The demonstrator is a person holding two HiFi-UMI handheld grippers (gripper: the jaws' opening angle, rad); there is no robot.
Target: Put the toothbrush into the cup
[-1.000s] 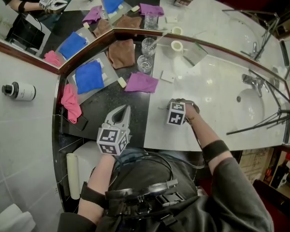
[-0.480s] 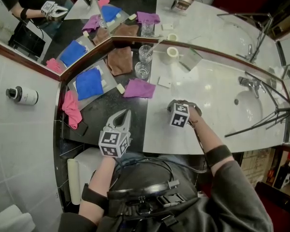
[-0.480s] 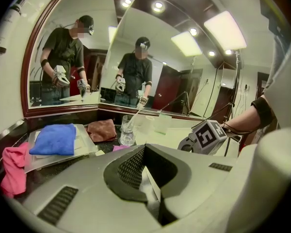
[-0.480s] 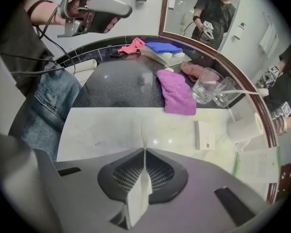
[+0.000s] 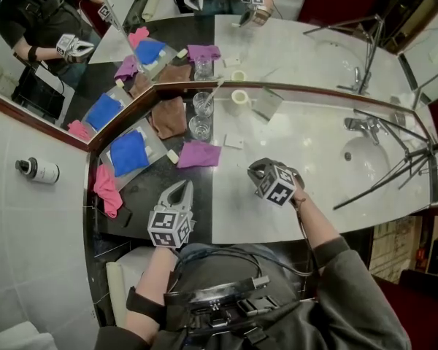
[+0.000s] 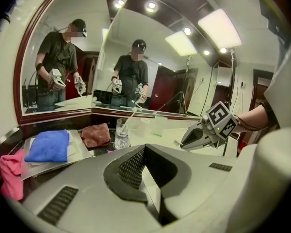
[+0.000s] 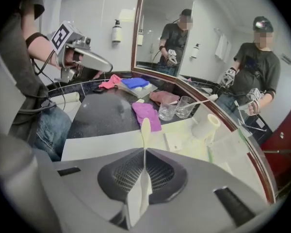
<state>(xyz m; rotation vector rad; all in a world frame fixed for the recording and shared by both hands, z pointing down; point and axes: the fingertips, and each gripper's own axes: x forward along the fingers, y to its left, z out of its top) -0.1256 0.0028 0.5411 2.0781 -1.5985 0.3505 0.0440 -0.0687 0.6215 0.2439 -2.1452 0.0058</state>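
Where the toothbrush (image 7: 145, 130) sits: pinched in the right gripper (image 7: 144, 155), a thin cream handle standing in the slot between the jaws with its rounded end poking out past the tips; off the counter and well apart from both cups.
right gripper jaws: almost together, clamped on the handle, nothing else in them.
right gripper place: up over the white counter (image 5: 314, 144), tilted down toward the mirror side.
left gripper (image 6: 145, 149): jaws fully together, nothing between them; held over the front edge of the dark counter (image 5: 160, 177), tips toward the mirror.
near glass cup (image 5: 199, 127): clear, upright, on the dark counter beside the seam with the white part; looks empty.
far glass cup (image 5: 203, 102): clear, upright, just behind the near one, close to the mirror; a white stick (image 5: 213, 92) leans in it, can't tell if it is another brush.
purple cloth (image 5: 198, 154): flat on the dark counter, just in front of the near glass cup.
brown cloth (image 5: 168, 117): left of the cups, against the mirror.
blue cloth (image 5: 129, 152): further left on the dark counter.
pink cloth (image 5: 106, 188): bunched at the far-left edge.
white cylinder (image 5: 239, 97): on the white counter just right of the far glass cup, by the mirror.
sink (image 5: 369, 155): far right, with the tap (image 5: 361, 126) behind it.
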